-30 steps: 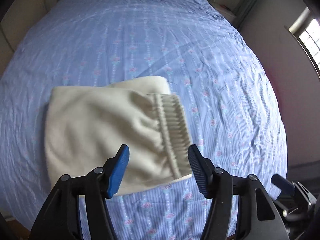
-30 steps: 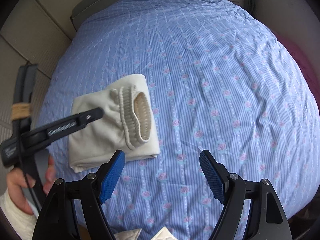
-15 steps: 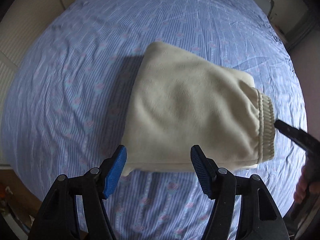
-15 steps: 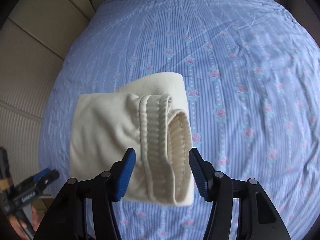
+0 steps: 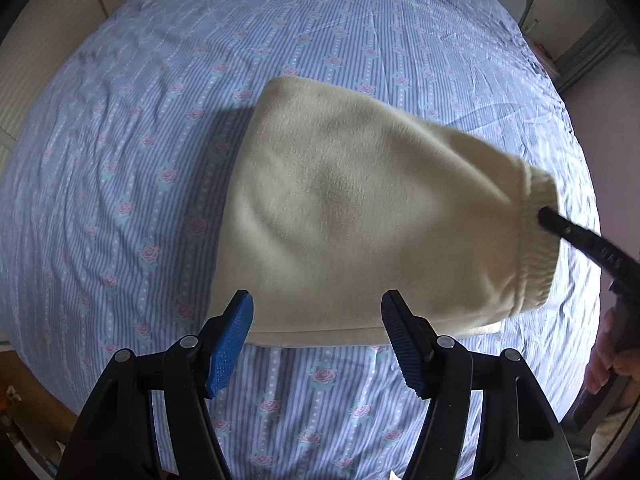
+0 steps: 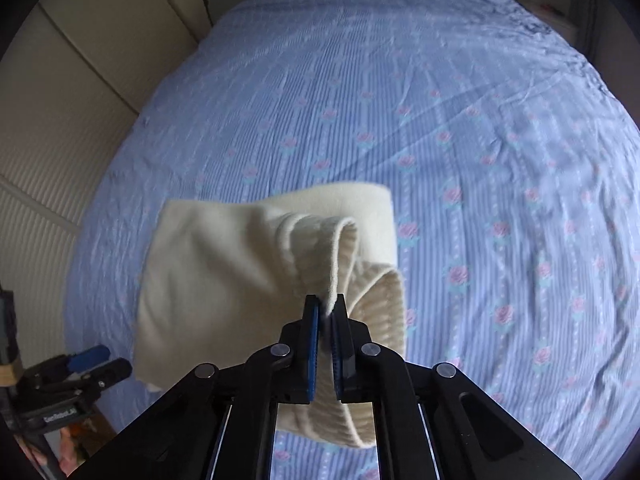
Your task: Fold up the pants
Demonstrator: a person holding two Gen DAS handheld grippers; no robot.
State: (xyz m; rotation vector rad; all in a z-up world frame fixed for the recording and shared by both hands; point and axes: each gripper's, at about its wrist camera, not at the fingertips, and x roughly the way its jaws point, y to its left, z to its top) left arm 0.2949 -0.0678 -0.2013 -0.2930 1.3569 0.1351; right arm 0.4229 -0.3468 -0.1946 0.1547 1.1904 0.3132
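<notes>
Blue striped bedsheet (image 5: 132,184), printed with small pink roses and lightly creased, covered the bed that filled both wrist views, with pale wall panels (image 6: 72,92) beyond its far edge. On it lay the cream fleece pants (image 5: 360,208), folded into a compact bundle, their ribbed elastic waistband (image 6: 344,248) turned toward the right side.

The right gripper (image 6: 325,312) had its blue pads pressed together on a raised edge of the waistband, pulling that lip up off the bundle while the rest of the cloth stayed on the sheet. The left gripper (image 5: 318,332) hung just short of the near edge of the pants, jaws spread wide and holding nothing; whether its tips touched the fabric could not be told.

The pinch appeared to take only a thin lip of fleece, right at the pad tips. A quick or high lift could let that lip slip out. A lift could also drag the upper layer alone, so that the bundle opened and the fold came undone. With the left gripper not yet holding the near edge, nothing anchored the lower layers, and the whole stack might slide across the smooth sheet instead of folding over. The waistband's stretch would make the grip harder to judge.
</notes>
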